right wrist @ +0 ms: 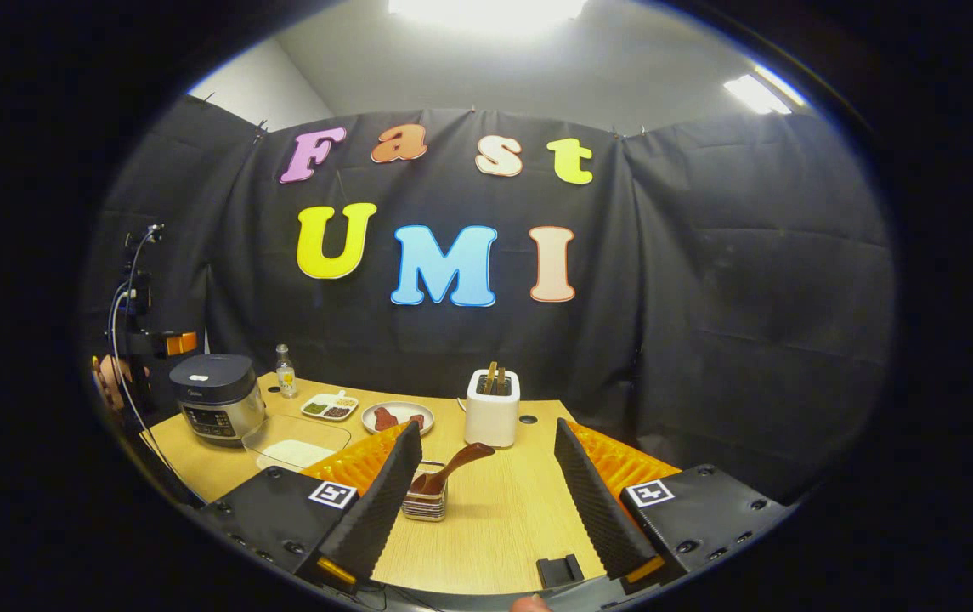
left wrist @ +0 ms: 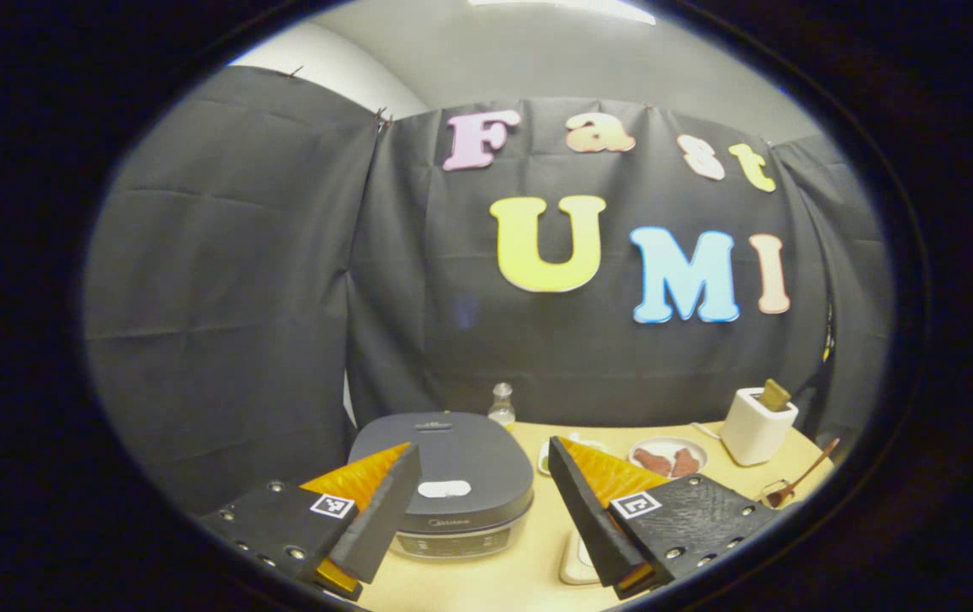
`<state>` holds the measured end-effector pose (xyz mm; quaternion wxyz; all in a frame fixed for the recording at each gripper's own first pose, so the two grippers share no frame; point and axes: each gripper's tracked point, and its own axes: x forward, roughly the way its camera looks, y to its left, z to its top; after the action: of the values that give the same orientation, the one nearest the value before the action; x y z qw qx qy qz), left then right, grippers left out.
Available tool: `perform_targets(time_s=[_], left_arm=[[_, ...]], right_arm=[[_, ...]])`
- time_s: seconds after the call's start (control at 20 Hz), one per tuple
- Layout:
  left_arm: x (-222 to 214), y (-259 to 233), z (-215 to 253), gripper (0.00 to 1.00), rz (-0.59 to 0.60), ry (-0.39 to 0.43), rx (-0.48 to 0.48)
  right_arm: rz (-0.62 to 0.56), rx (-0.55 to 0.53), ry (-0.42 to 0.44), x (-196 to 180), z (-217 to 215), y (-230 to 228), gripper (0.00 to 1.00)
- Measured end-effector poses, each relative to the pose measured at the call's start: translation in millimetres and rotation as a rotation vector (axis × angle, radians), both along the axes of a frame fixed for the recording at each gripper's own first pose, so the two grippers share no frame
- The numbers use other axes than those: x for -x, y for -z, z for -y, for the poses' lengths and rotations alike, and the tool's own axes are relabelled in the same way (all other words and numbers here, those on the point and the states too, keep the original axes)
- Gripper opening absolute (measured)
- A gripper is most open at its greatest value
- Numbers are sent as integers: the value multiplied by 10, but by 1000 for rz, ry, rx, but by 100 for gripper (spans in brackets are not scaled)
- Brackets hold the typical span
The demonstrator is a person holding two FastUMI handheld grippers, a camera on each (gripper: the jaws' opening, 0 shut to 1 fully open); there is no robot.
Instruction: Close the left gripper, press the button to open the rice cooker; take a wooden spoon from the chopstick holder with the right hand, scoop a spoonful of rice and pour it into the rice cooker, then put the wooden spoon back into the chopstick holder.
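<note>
The light wooden table [right wrist: 503, 518] has a curved back edge next to the black cloth wall, and there is bare wood between the things on it. In the right gripper view, the right gripper [right wrist: 486, 497] is held level above the near part of the table, and its two fingers are wide apart with nothing between them. Just past its fingers stands the small wire chopstick holder [right wrist: 425, 500] with the brown wooden spoon [right wrist: 454, 466] leaning in it, handle tilted up to the right. Behind it is a white square toaster-like box [right wrist: 492, 408]. A clear glass dish of white rice [right wrist: 295, 444] lies flat near the left edge, just beside the dark grey rice cooker [right wrist: 216, 395]. A hand [right wrist: 112, 378] shows at the far left, beside the cooker.

In the left gripper view, the left gripper [left wrist: 482, 501] hangs over the rice cooker [left wrist: 452, 476], fingers apart, not touching it. The lid is shut and a white oval button [left wrist: 444, 489] sits on top near the front. A small clear bottle [left wrist: 501, 405] stands behind the cooker. A round plate with brown pieces [left wrist: 667, 457] lies to the right.
</note>
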<state>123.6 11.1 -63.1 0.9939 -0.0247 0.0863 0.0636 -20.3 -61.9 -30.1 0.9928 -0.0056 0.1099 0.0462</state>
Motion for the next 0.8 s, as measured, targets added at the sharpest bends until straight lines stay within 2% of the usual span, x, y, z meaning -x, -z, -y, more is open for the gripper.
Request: perform_targets(time_s=[0.35,0.6,0.8], left_arm=[[699,-866,440,91,145,127,-16],[1068,-1196,359,91,216,156,3],[1248,-1282,150,93,236,143,10]], right_arm=[[26,-52,6,135,-168,-147,99],[49,-52,39,289,-287,-270,99],[66,-58,52,398,-384,-350,99]])
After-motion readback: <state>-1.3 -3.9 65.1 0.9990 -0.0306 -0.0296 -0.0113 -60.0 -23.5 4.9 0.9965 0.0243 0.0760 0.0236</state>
